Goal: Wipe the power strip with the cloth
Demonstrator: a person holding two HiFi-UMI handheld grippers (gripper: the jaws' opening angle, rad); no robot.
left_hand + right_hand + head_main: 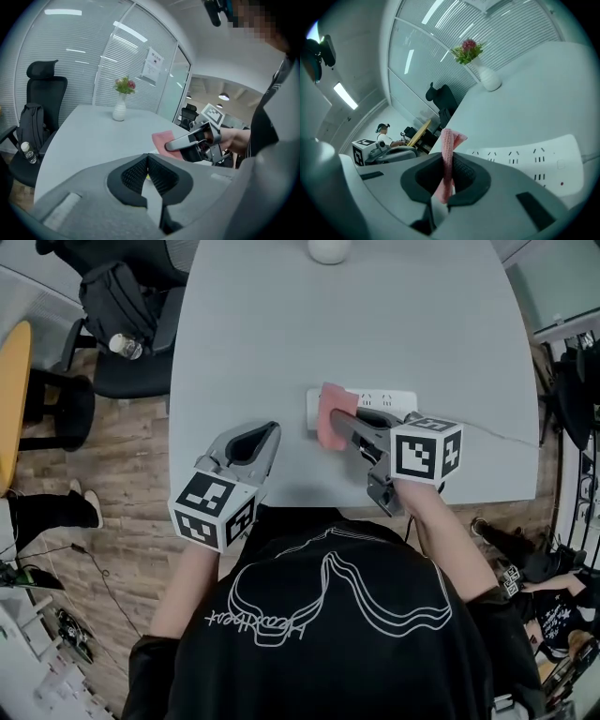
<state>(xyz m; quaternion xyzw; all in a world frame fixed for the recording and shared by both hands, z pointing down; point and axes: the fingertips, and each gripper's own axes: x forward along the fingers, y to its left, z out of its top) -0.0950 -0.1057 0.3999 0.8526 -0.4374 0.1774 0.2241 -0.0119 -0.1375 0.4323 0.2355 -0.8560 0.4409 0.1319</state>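
While I watch through the right gripper view, the right gripper [449, 163] shows its jaws clenched on the pink cloth [448, 143], which stands up between the dark pads as a folded strip with a loose corner above them. Just beyond those jaws lies the white power strip [529, 159], flat on the grey table [281, 334], its rows of socket slots facing up. From the head view I see the strip lying crosswise on the near half of the table, a little right of centre, with the cloth draped over its left end and touching it; the right gripper reaches in from the right along the strip's near side. A thin cable [497, 435] runs off from the strip's right end towards the table edge. My left gripper [270, 430] sits by the near edge of the table, left of the strip and apart from it, pointing away from the person's body. In the left gripper view its pads meet at the tips with nothing pinched between them, and only bare tabletop shows past them. Further off, a white vase [119, 110] with a small bunch of flowers [124, 85] stands at the far end of the table. Beside the table's left side I can see a black office chair [43, 89] carrying a dark backpack [29, 125], with a plastic bottle [28, 153] resting next to the bag.
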